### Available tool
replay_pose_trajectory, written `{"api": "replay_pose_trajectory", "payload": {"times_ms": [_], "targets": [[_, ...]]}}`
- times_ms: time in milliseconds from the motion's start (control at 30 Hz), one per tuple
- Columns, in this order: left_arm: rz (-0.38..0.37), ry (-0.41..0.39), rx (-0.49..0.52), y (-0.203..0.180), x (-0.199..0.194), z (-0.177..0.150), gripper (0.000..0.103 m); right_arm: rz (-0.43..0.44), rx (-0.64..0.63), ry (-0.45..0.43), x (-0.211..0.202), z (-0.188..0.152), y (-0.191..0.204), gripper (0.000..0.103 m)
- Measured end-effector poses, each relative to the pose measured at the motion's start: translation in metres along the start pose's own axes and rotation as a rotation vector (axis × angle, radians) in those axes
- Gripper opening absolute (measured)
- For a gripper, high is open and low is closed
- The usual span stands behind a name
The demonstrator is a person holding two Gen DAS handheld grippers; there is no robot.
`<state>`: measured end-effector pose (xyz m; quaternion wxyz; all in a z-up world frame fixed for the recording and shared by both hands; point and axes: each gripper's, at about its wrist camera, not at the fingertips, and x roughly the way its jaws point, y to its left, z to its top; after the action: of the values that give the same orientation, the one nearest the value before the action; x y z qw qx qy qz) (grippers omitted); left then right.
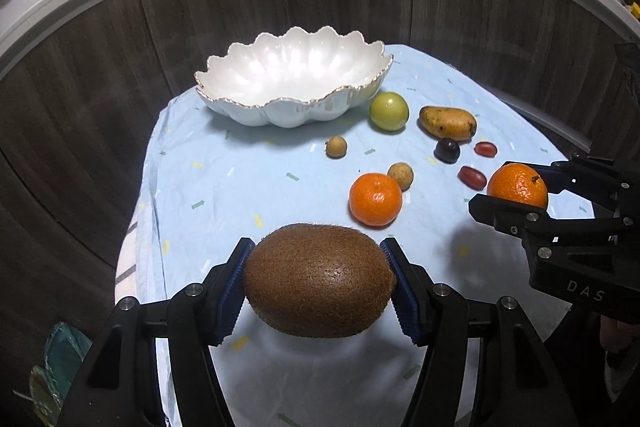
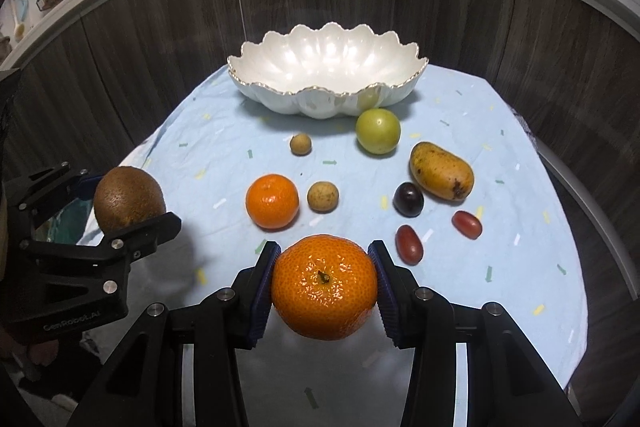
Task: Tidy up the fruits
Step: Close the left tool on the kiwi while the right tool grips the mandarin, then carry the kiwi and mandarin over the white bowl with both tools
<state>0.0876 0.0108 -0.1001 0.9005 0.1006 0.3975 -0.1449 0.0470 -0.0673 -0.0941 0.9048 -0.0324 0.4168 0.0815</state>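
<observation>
My left gripper is shut on a brown kiwi, held above the near part of the table; the same kiwi shows at the left of the right wrist view. My right gripper is shut on a tangerine, also lifted off the cloth, seen as the tangerine at the right of the left wrist view. A white scalloped bowl stands empty at the far side of the table. A second tangerine lies on the cloth.
On the light blue tablecloth lie a green round fruit, a yellow mango, a dark plum, two red grapes, and two small tan fruits. A dark wood-panelled counter curves around behind the table.
</observation>
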Motion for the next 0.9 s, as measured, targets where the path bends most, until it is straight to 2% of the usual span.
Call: {"api": "replay_pose_trajectory", "payload": {"times_ms": [433,900], "targets": [[0.030,-0.047,-0.028,-0.001,-0.015,0.030,0.063,-0.002,0.022,-0.046,-0.011,0.019,-0.013,0.046],[0.063,-0.087,-0.098,0.015,-0.006,0.079,0.063,0.005,0.053,-0.107,-0.004,0.077,-0.034,0.046]]}}
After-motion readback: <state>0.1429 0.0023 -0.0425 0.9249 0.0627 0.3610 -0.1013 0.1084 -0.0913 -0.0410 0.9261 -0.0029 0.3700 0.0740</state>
